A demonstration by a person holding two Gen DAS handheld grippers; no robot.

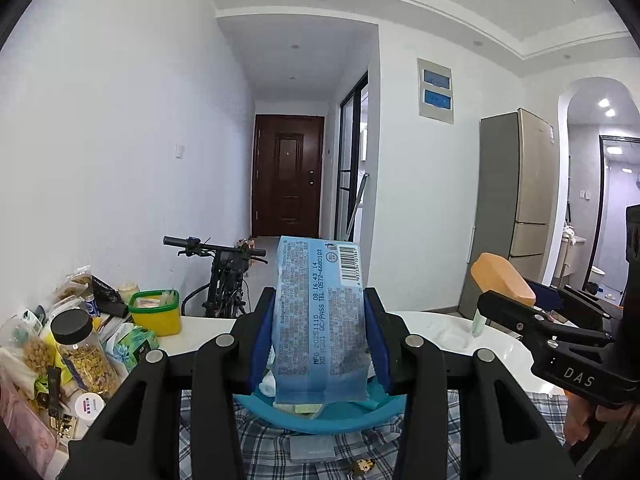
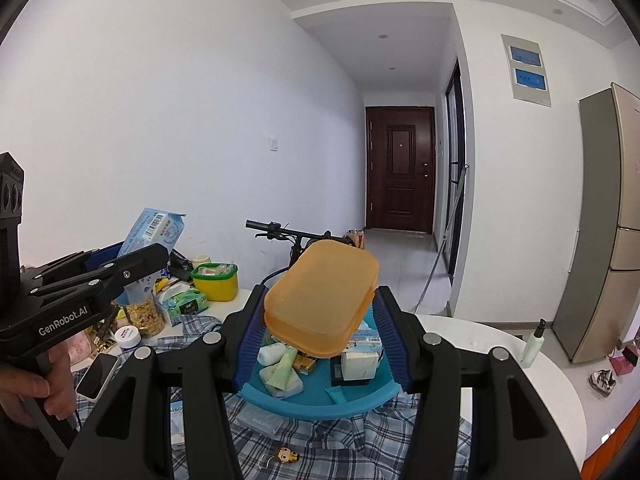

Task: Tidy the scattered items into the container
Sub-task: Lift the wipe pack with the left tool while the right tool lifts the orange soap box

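blue-padded left tongs (image 1: 320,336) clamp a pale blue wipes pack (image 1: 320,320) upright, and the right tongs (image 2: 320,332) pinch an orange plastic box (image 2: 320,296), both held nearly level just above the blue basket (image 2: 320,404) already holding small toiletries. a hand (image 2: 36,380) grips the left handle. the basket sits on a plaid cloth (image 2: 280,440) over the white surface (image 2: 500,344), with jars and a yellow tub (image 2: 216,284) at the left, a bicycle (image 1: 228,276) and hallway door (image 2: 400,168) beyond.

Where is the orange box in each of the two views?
Left wrist view: orange box at the right edge, held in the right gripper.
Right wrist view: centre, between this gripper's fingers, above the blue basket.
Shared landmark: yellow tub, left of centre in both.
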